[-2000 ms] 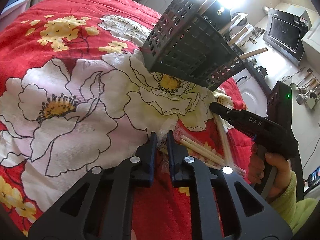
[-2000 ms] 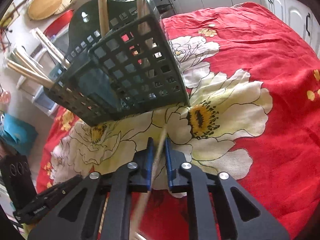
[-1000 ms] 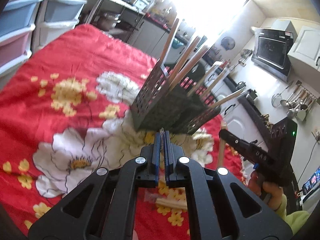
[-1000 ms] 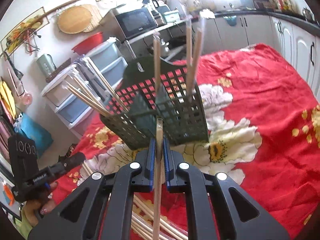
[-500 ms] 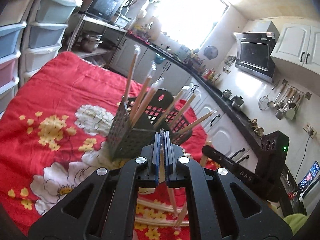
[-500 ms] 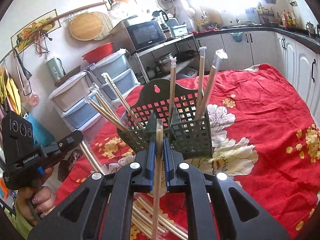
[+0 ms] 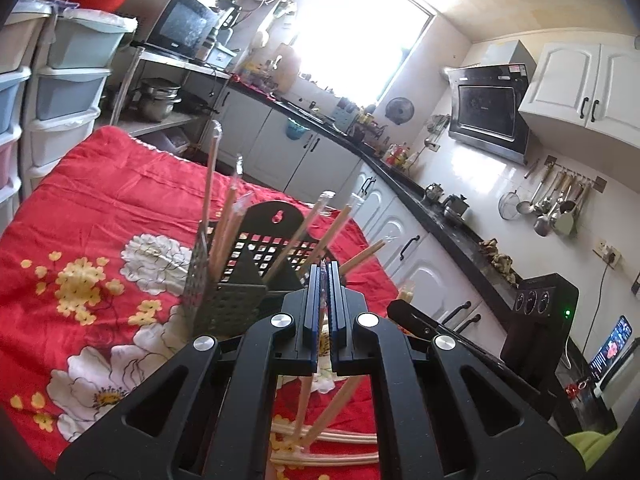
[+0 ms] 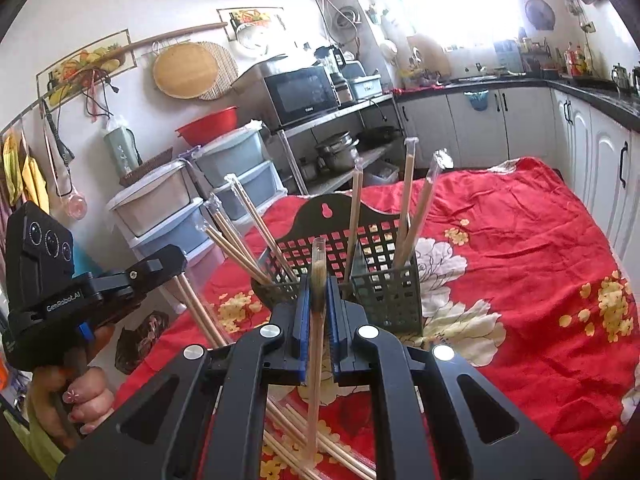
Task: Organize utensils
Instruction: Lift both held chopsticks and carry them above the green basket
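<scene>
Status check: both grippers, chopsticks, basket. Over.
Left gripper and right gripper each shut on a wrapped chopstick. Basket ahead, part-filled. More chopsticks on cloth. Nothing blocking.

A home kitchen: ahead of the left tool (image 7: 324, 300) white cabinets (image 7: 404, 240) run under a dark counter (image 7: 440, 216), with a range hood (image 7: 486, 114) and hanging ladles (image 7: 554, 210) off to its right. Beyond the right tool (image 8: 318, 304) a microwave (image 8: 302, 94) sits on a metal rack (pots (image 8: 336, 150) beneath), beside stacked plastic drawers (image 8: 168, 208) and a red basin (image 8: 208, 124)
</scene>
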Demonstrator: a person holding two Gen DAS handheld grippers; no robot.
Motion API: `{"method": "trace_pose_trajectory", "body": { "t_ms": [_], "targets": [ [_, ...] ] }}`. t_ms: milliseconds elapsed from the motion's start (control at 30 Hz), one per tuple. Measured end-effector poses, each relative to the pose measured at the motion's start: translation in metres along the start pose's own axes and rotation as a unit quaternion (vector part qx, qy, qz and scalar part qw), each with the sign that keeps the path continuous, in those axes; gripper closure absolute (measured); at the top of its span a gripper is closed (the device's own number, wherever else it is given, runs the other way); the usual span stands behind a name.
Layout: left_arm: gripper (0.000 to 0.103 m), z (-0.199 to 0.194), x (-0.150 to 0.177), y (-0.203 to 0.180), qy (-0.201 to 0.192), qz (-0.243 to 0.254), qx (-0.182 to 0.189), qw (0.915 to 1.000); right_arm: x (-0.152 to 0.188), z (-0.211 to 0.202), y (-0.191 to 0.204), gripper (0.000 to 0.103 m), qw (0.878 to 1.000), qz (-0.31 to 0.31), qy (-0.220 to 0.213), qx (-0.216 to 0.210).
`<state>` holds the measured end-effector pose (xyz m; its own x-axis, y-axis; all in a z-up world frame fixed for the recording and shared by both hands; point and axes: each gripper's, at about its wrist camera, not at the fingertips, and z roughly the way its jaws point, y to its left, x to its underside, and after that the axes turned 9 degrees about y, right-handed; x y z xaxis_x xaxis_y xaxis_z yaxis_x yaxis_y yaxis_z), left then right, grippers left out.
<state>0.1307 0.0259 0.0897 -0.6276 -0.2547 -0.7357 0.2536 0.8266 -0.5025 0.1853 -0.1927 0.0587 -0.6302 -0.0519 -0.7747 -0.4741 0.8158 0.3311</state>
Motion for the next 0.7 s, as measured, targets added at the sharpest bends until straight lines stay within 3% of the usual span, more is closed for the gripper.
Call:
{"method": "trace_pose_trajectory", "body": {
  "t_ms": [700],
  "targets": [
    [0.102, 0.007, -0.020, -0.028, -0.013, 0.037, 0.026, 0.9989, -0.010, -0.031, 0.008, 0.095, 0.998, -0.023, -0.060, 0.022]
  ]
}}
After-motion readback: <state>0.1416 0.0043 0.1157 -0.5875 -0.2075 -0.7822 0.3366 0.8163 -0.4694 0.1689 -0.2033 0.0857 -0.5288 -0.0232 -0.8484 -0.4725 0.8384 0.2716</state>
